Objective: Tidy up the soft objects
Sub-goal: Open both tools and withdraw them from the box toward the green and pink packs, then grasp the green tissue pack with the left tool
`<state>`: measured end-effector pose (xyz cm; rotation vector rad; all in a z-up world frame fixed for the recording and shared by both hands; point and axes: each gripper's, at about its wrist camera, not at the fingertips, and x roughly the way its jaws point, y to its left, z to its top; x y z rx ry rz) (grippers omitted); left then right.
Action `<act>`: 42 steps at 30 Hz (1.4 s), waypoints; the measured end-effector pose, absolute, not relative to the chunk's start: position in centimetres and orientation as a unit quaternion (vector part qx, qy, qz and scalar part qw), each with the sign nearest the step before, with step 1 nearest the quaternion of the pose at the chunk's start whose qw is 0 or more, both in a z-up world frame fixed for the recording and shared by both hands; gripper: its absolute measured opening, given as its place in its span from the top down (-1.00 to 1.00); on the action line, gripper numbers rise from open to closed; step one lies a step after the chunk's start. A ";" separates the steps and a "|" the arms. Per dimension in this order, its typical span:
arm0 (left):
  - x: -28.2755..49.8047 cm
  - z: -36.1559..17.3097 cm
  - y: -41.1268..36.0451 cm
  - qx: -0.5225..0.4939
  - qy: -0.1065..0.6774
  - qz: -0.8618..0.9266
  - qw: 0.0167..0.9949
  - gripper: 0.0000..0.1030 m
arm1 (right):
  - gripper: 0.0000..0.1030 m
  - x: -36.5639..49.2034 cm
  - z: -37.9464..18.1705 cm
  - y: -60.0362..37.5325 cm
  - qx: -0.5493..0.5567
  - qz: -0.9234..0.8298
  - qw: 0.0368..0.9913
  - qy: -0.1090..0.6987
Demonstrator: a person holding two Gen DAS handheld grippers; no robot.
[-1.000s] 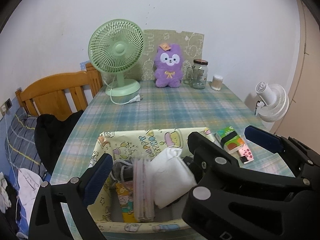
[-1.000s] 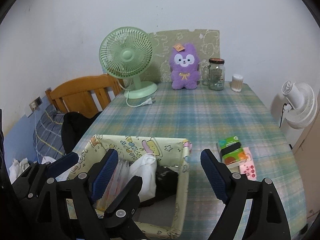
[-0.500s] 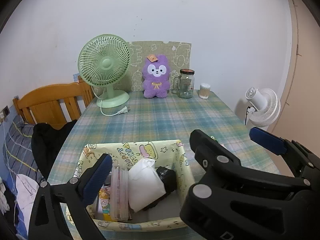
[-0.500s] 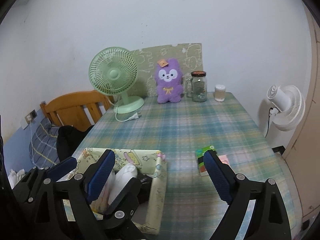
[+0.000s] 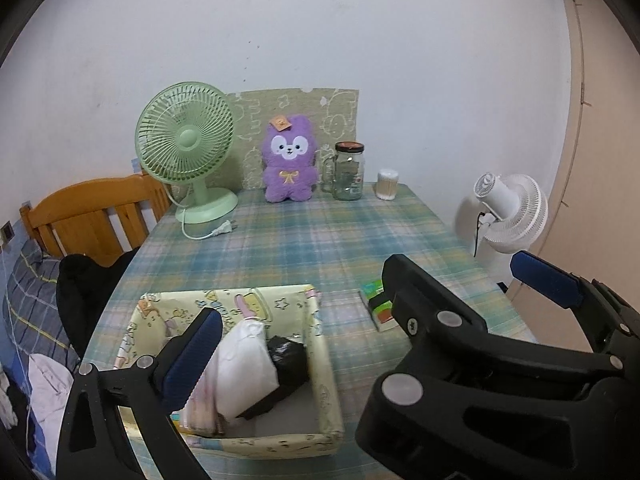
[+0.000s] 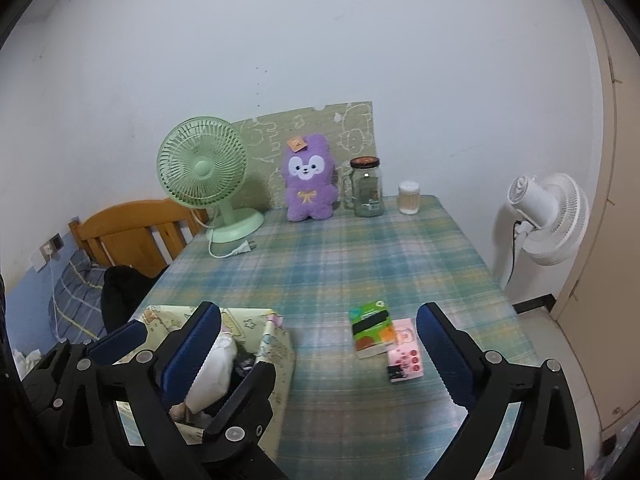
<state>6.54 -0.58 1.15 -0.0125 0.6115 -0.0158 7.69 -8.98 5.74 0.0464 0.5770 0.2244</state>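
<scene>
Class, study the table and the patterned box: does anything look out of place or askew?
The green fan's plug lies loose on the tablecloth, unplugged. A green packet and a pink packet lie outside the patterned box, where the other soft items sit.

**Both grippers drawn back from the basket, right jaws opened wider**

The left gripper [image 5: 360, 308] has pulled back and risen from the fabric basket [image 5: 320, 344]: a second ago the basket filled the low centre of its view, and it now lies smaller, with more plaid surface [image 5: 312, 240] showing beyond it. The right gripper [image 6: 318, 344] has withdrawn likewise, so the basket has slid to the lower left of its view and the green packet [image 6: 370, 332] and pink card [image 6: 406, 350], earlier half behind its fingers [image 6: 444, 352], lie fully visible between them. Its jaws have just been opening further, gripping nothing.
</scene>
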 end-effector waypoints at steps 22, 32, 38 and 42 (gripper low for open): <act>7.5 -0.4 -5.9 -0.016 0.300 -0.045 0.953 -0.98 | -0.94 7.4 5.1 -14.6 0.007 0.069 0.962 0.265; 8.7 -1.7 -8.3 -0.007 0.306 -0.045 0.951 -0.92 | -0.94 8.4 4.0 -16.8 0.001 0.047 0.962 0.270; 10.0 -2.6 -9.4 -0.002 0.319 -0.047 0.946 -0.80 | -0.94 9.6 3.0 -18.1 0.007 0.038 0.959 0.282; 11.0 -3.0 -10.0 0.004 0.327 -0.039 0.944 -0.73 | -0.94 10.6 2.3 -18.7 0.010 0.031 0.957 0.287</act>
